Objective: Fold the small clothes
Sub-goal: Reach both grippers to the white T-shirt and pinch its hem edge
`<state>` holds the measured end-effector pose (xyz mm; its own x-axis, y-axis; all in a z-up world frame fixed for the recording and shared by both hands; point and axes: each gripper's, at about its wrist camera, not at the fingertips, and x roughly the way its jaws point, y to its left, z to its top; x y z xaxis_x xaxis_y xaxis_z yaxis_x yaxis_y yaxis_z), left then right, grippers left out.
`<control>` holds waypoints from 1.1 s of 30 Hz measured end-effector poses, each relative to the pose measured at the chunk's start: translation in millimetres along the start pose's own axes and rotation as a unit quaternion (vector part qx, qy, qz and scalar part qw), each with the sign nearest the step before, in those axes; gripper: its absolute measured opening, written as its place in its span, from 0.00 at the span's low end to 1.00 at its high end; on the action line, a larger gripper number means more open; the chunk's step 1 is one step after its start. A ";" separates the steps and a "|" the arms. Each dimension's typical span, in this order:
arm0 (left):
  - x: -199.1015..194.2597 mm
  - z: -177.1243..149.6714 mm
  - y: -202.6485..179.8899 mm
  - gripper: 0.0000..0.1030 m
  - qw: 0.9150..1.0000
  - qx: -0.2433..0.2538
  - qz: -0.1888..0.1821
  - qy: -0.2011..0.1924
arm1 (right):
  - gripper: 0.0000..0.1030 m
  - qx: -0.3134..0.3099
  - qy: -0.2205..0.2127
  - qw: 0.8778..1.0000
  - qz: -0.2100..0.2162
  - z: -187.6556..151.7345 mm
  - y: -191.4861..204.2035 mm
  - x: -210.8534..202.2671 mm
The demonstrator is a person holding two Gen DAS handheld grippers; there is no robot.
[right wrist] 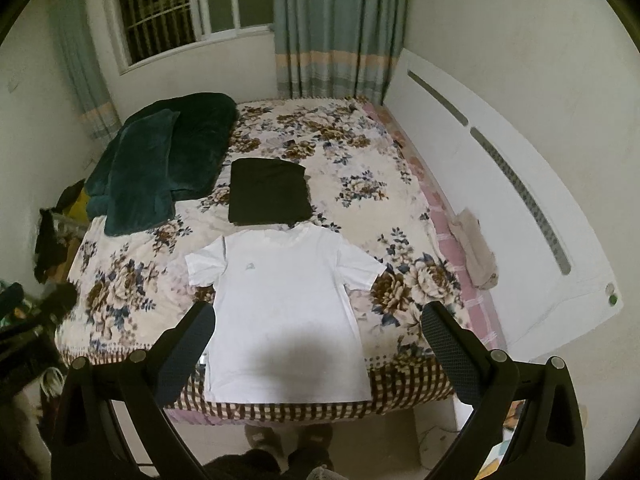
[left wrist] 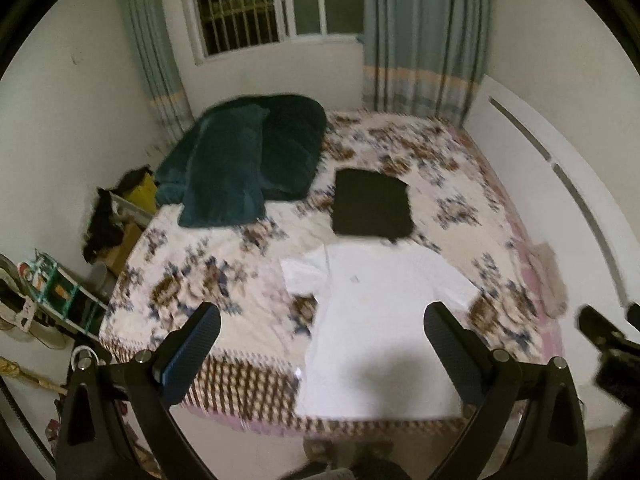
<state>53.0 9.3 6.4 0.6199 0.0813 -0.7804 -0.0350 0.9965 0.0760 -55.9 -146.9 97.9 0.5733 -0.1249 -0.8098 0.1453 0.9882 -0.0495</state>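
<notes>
A white T-shirt (right wrist: 286,312) lies spread flat, front up, at the near edge of the floral bed (right wrist: 360,184); it also shows in the left wrist view (left wrist: 380,320). A folded black garment (right wrist: 269,192) lies just beyond its collar, also in the left wrist view (left wrist: 372,204). My left gripper (left wrist: 322,320) is open and empty, held high above the bed's near edge. My right gripper (right wrist: 318,318) is open and empty, high above the shirt's hem. The right gripper also shows at the right edge of the left wrist view (left wrist: 608,336).
A dark green blanket and pillow (right wrist: 160,160) lie at the bed's far left. A white headboard (right wrist: 500,184) runs along the right, with a beige cloth (right wrist: 476,252) beside it. Clutter (left wrist: 52,300) stands on the floor at left. Window and curtains (right wrist: 340,28) behind.
</notes>
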 end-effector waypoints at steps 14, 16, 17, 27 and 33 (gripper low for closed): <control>247.4 -25.9 -33.1 1.00 0.990 0.078 0.029 0.111 | 0.87 0.241 0.113 0.962 -0.059 -40.8 -115.4 242.6; 287.7 -30.1 -45.7 1.00 0.988 0.069 0.035 0.135 | 0.73 0.261 0.138 0.954 -0.052 -48.5 -137.1 294.0; 295.6 -36.0 -45.8 1.00 0.988 0.065 0.037 0.137 | 0.65 0.271 0.148 0.950 -0.044 -51.2 -152.3 321.2; 466.1 -84.4 -57.7 1.00 0.969 -0.018 0.085 0.233 | 0.63 0.473 0.215 0.851 0.072 -119.6 -246.5 628.9; 553.0 -118.8 -62.3 1.00 0.958 -0.033 0.096 0.268 | 0.63 0.587 0.227 0.769 0.115 -174.0 -253.8 761.4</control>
<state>304.9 -5.4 -503.6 0.1065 0.2433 -0.9641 -0.1686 0.9600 0.2237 203.4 -477.3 -607.9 0.3905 0.3489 -0.8519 0.8622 0.1857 0.4712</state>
